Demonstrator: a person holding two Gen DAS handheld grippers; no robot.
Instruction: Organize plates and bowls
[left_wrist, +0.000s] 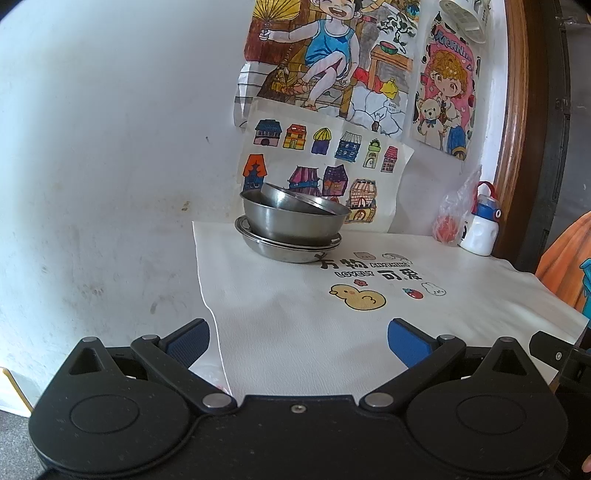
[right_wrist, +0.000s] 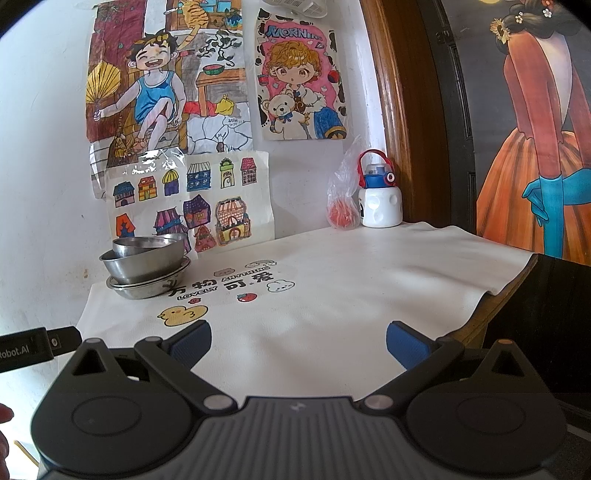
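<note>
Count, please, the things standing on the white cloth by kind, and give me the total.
Steel plates at the bottom of the stack: 2, as far as the rims show
Steel bowls nested on them, a larger one and a tilted smaller one: 2
White water bottle with blue and red cap: 1
Clear plastic bag with something red inside: 1
Total: 6

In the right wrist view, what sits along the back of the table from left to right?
Stack of metal bowls and plates → plastic bag with something red inside → white water bottle.
</note>
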